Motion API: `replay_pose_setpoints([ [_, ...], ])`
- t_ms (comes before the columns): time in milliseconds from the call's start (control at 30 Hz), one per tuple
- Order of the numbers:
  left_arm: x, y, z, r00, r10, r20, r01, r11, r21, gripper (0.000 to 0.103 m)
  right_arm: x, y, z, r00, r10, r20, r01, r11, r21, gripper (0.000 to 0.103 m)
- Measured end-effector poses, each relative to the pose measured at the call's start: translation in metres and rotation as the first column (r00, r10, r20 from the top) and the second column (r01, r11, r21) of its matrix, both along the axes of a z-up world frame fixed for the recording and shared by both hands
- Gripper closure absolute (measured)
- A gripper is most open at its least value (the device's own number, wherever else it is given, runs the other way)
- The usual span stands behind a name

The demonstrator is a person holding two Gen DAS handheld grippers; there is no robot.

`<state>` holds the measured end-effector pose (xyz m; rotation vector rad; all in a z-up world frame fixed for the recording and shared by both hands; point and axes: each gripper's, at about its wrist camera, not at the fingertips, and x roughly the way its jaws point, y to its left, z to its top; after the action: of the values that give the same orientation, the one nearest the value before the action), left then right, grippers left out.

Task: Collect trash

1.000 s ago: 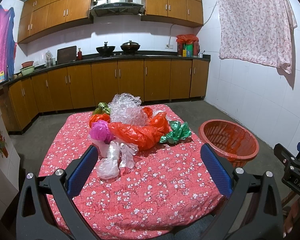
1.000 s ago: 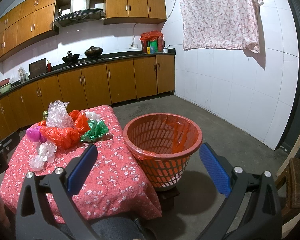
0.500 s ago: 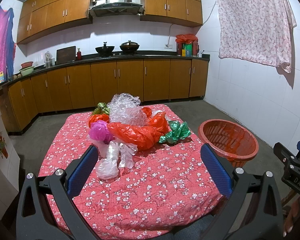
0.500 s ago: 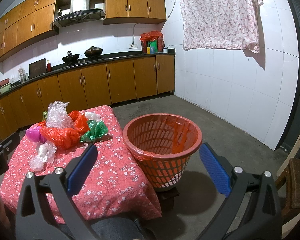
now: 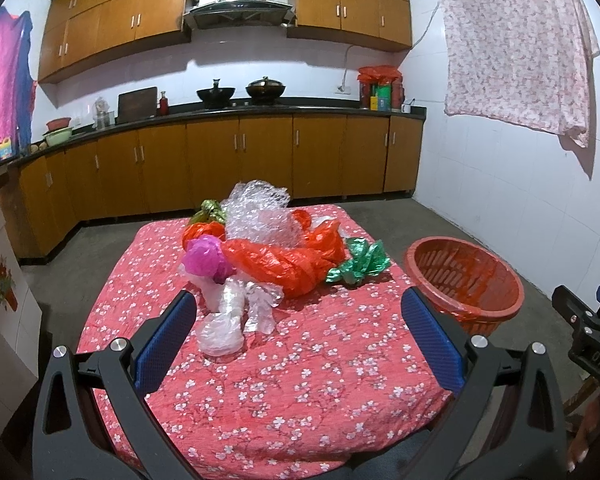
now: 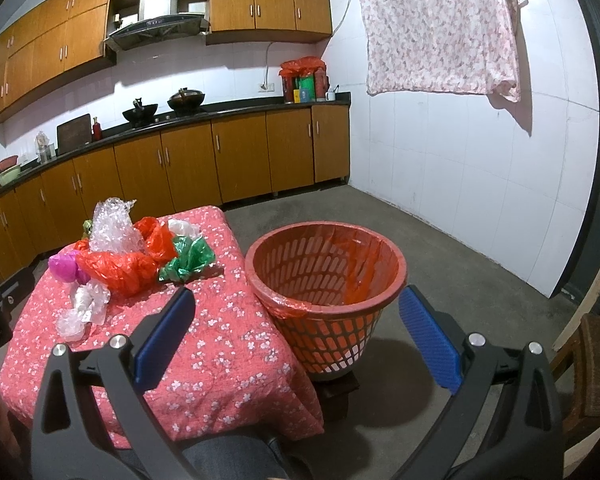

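A heap of crumpled plastic bags lies on the red flowered tablecloth [image 5: 300, 380]: a clear bag [image 5: 228, 316] nearest, a pink bag [image 5: 204, 258], a large orange bag [image 5: 288, 260], a green bag [image 5: 358, 266] and bubble wrap [image 5: 260, 216]. A red plastic basket [image 5: 464, 276] lined with an orange bag stands right of the table; it also shows in the right wrist view [image 6: 324, 280]. My left gripper [image 5: 300, 328] is open and empty above the table's near part. My right gripper [image 6: 296, 332] is open and empty in front of the basket.
Brown kitchen cabinets and a dark counter [image 5: 236, 112] with pans run along the back wall. A flowered cloth [image 5: 516, 44] hangs on the white tiled right wall. A wooden chair [image 6: 592, 360] stands at the far right. The floor is grey concrete.
The left wrist view has shifted very slightly; the heap and basket sit a touch higher in frame. Both grippers stay open and nothing on the table has moved.
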<state>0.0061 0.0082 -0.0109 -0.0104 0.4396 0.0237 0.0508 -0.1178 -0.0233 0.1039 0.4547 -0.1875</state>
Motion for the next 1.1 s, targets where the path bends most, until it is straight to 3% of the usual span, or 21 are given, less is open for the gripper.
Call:
replay_pose_setpoints([
  [367, 0.017, 0.063, -0.036, 0.986, 0.141, -0.087, -0.143, 0.989, -0.026, 0.002, 0.031, 0.010, -0.027, 1.000, 0.028, 0.004, -0.028, 1.000, -0.002, 0.004],
  [467, 0.025, 0.083, -0.043, 0.977, 0.186, -0.106, -0.190, 0.982, -0.022, 0.002, 0.053, 0.019, -0.032, 0.998, 0.050, -0.028, -0.051, 0.999, -0.010, 0.004],
  [667, 0.049, 0.099, -0.044, 0.969, 0.225, -0.103, -0.226, 0.974, -0.003, 0.002, 0.121, 0.039, -0.039, 0.989, 0.122, -0.080, -0.116, 0.990, 0.073, 0.005],
  [800, 0.074, 0.111, -0.044, 0.963, 0.249, -0.102, -0.251, 0.968, -0.001, 0.002, 0.166, 0.058, -0.046, 0.977, 0.170, -0.130, -0.159, 0.983, 0.091, 0.017],
  [933, 0.097, 0.122, -0.047, 0.962, 0.245, -0.125, -0.252, 0.967, -0.048, 0.002, 0.209, 0.077, -0.059, 0.966, 0.190, -0.177, -0.175, 0.980, 0.097, 0.024],
  [1100, 0.121, 0.123, -0.048, 0.965, 0.237, -0.117, -0.244, 0.968, -0.051, 0.008, 0.255, 0.089, -0.077, 0.948, 0.212, -0.237, -0.187, 0.975, 0.123, 0.037],
])
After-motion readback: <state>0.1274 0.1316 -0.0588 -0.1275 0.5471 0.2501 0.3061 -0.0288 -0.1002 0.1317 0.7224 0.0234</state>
